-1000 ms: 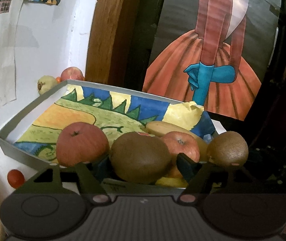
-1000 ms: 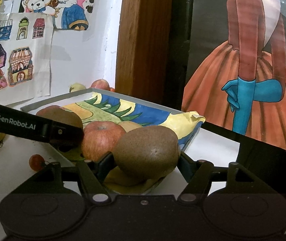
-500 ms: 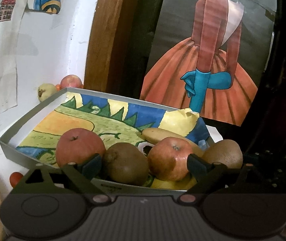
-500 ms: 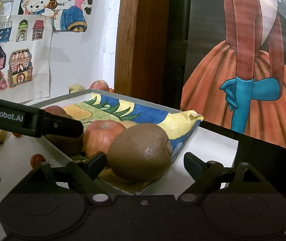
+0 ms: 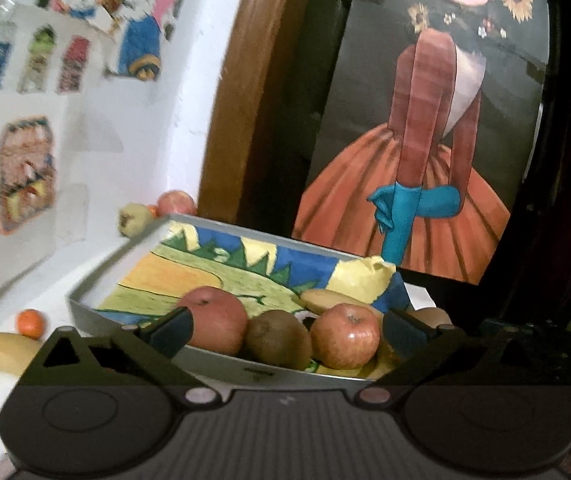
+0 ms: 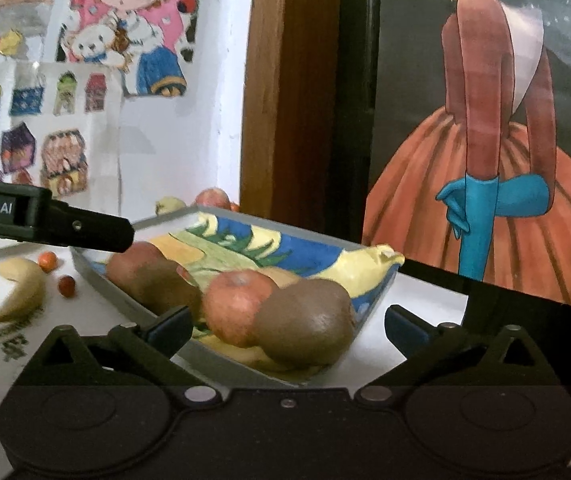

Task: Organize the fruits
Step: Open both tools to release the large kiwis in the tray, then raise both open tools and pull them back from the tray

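A grey tray lined with a coloured drawing holds two red apples, a brown kiwi between them and a pale long fruit behind. My left gripper is open just in front of the tray's near wall, holding nothing. In the right wrist view the same tray shows a second kiwi at its near corner beside an apple. My right gripper is open around that corner, its fingers apart from the kiwi. The left gripper's body reaches in from the left.
On the white table left of the tray lie a banana and small red and orange fruits. An apple and a pale pear sit behind the tray by the wall. A wooden frame and a poster stand behind.
Both grippers were shut on a kiwi each a second ago. Both have opened, the kiwis now rest in the tray, and both grippers have drawn back and tilted up.
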